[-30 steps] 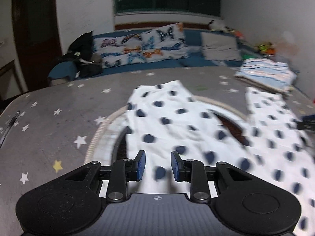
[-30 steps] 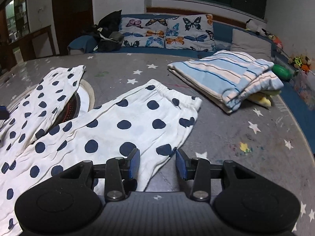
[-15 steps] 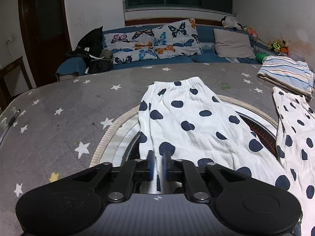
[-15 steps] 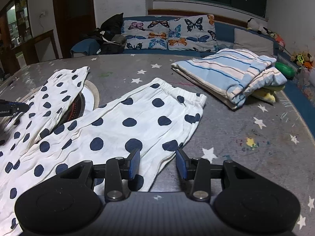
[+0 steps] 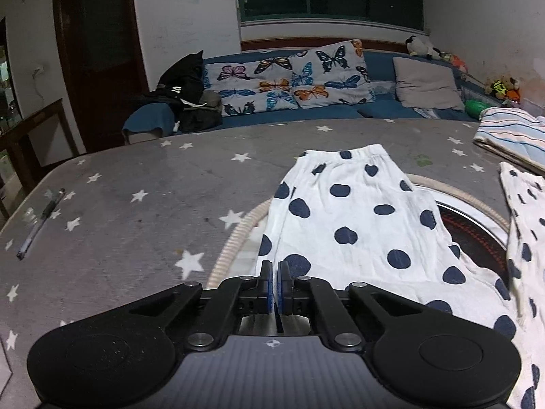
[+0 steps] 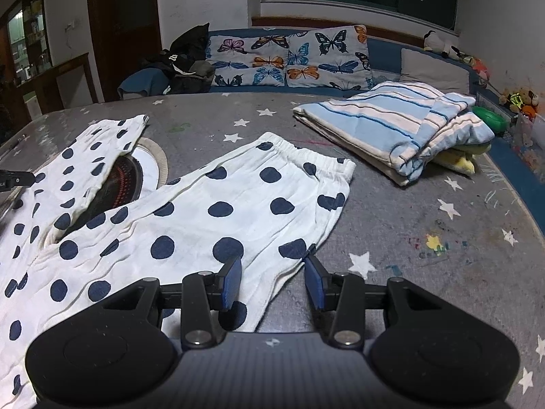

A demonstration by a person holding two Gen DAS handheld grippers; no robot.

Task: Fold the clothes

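Left wrist view: left tool [image 5: 274, 284] pinched nearly shut at the near edge of the polka-dot pants [image 5: 354, 225]; cloth between the pads is likely but hidden. That leg lies flat over the round burner [image 5: 477, 235] on the grey surface [image 5: 136, 211].

Right wrist view: right tool [image 6: 272, 281] spread wide, straddling the other leg's edge [image 6: 218, 218], right of the burner [image 6: 126, 180].
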